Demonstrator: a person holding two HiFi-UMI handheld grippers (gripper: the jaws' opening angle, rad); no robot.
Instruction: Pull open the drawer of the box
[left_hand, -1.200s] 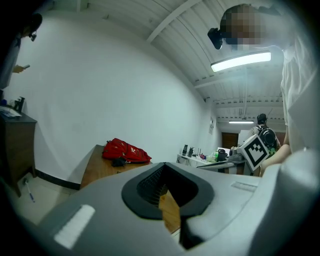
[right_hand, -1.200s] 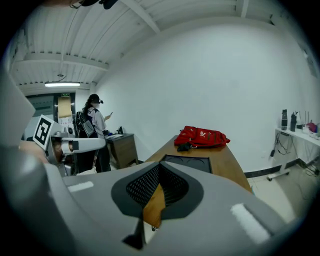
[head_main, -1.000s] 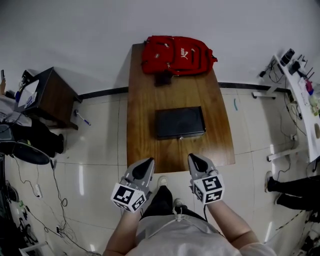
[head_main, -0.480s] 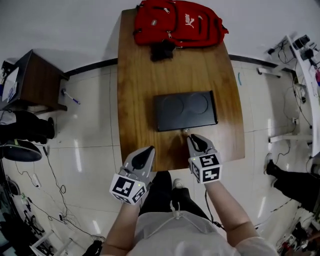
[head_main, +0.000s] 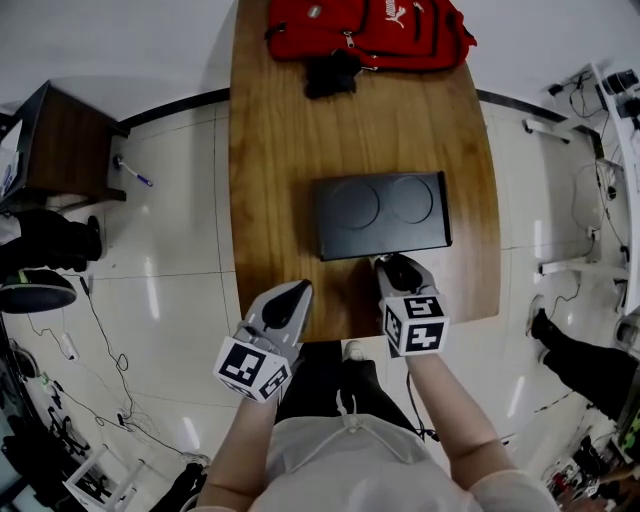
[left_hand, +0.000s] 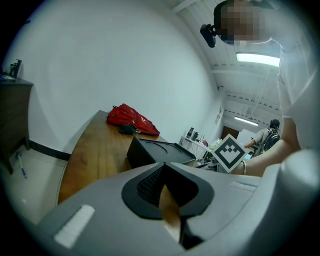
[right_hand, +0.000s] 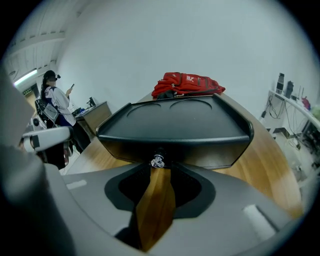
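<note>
A flat black box (head_main: 380, 215) lies in the middle of the wooden table (head_main: 270, 130), drawer front toward me. A small shiny knob (right_hand: 158, 161) sticks out of that front. My right gripper (head_main: 397, 266) is right at it: its jaws are opening, and the knob sits just between the fingertips (right_hand: 159, 167) with no pad pressing on it. My left gripper (head_main: 292, 298) hangs over the table's near edge, left of the box and apart from it, its tips together on nothing. The left gripper view has the box (left_hand: 155, 150) ahead to the right.
A red backpack (head_main: 365, 30) and a small black item (head_main: 332, 72) lie at the table's far end. A dark side table (head_main: 60, 140) stands at the left. Cables and a pen (head_main: 130, 172) lie on the tiled floor. A seated person's legs (head_main: 590, 365) are at the right.
My right gripper has moved forward from the table's near edge up to the box front, and its jaws have parted. The left gripper has stayed near the edge.
</note>
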